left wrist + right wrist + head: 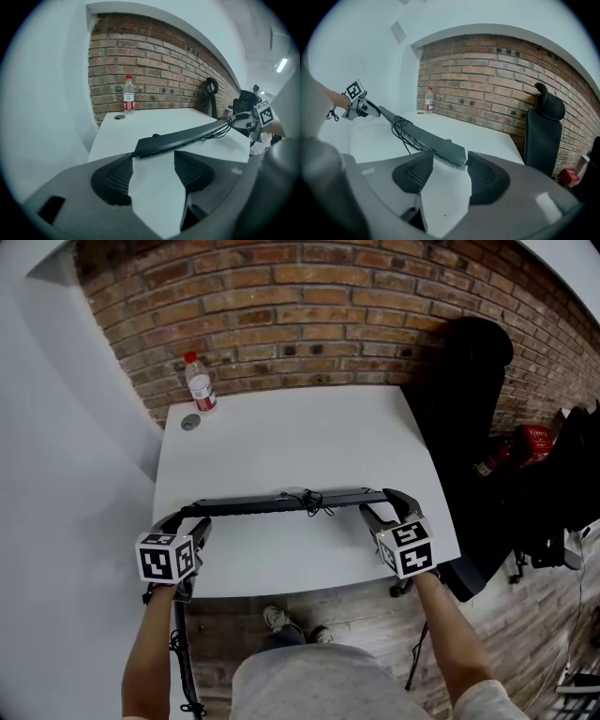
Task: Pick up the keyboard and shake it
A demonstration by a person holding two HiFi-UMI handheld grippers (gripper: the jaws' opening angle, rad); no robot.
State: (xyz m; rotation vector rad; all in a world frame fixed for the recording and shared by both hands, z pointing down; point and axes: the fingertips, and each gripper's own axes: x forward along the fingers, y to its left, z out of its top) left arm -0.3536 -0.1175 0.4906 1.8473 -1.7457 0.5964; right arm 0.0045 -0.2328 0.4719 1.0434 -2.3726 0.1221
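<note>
A black keyboard (281,503) shows as a thin bar, edge-on, just above the front of the white table (281,437). Its cable (309,501) is bunched at the middle. My left gripper (192,518) is shut on the keyboard's left end, which sits between the pad tips in the left gripper view (153,157). The right gripper (386,504) is shut on the other end, and that corner is pinched at the jaw tips in the right gripper view (451,161). The keyboard (187,137) runs off toward the opposite gripper in both gripper views (426,140).
A water bottle (200,385) with a red cap stands at the table's far left corner by the brick wall, a round grey cap (190,422) beside it. A black chair (469,409) stands right of the table, and a red object (525,442) lies beyond it.
</note>
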